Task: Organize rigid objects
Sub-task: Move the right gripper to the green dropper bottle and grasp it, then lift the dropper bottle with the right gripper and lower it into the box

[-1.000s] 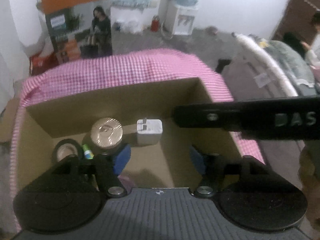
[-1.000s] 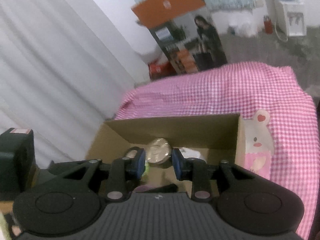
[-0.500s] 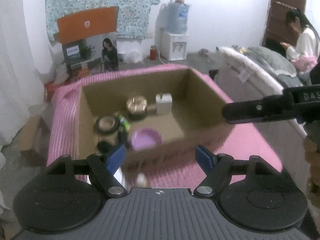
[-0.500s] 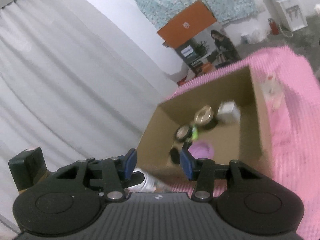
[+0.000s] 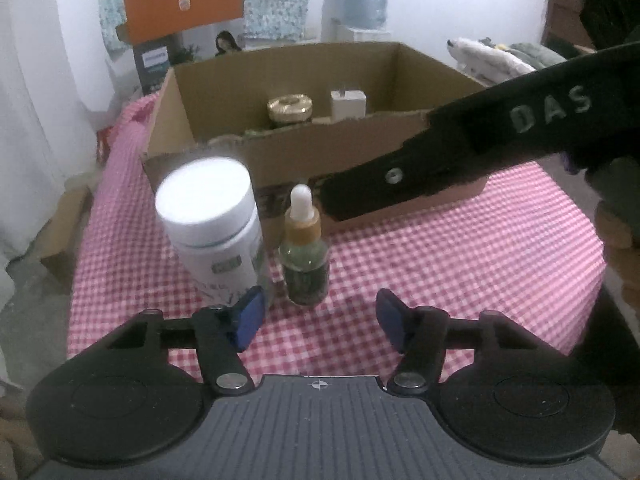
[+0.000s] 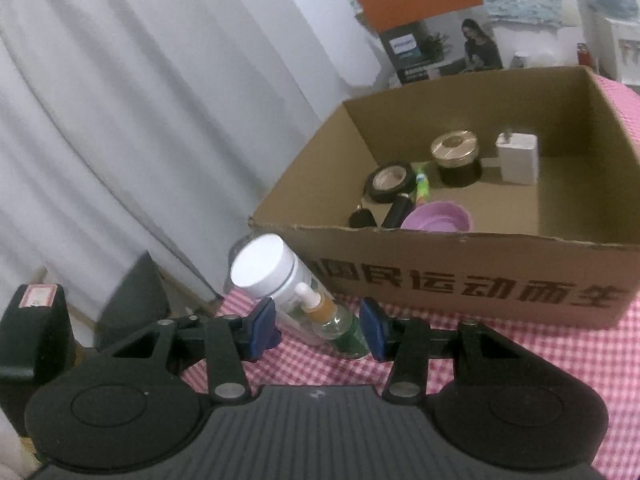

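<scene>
A white-lidded white jar (image 5: 208, 216) (image 6: 272, 276) and a small green dropper bottle (image 5: 304, 256) (image 6: 328, 316) stand side by side on the pink checked cloth, in front of the cardboard box (image 5: 400, 148) (image 6: 480, 280). My left gripper (image 5: 320, 318) hangs low just short of the bottle. Its jaws are closing with nothing between the pads. My right gripper (image 6: 318, 330) frames the dropper bottle from the other side. Its jaws are closing a little and the pads do not press on the bottle. Its black body (image 5: 480, 140) crosses the left wrist view.
The box holds a gold-lidded dark jar (image 6: 456, 158), a white charger (image 6: 518, 158), a black tape roll (image 6: 390, 182), a purple bowl (image 6: 438, 218) and small dark items. White curtains (image 6: 140, 120) hang at the left. Checked cloth (image 5: 460, 260) stretches right of the bottles.
Both grippers have drawn back from over the box and sunk in front of it. The jar and dropper bottle have come into view. The right jaws stand wider than a second ago.
</scene>
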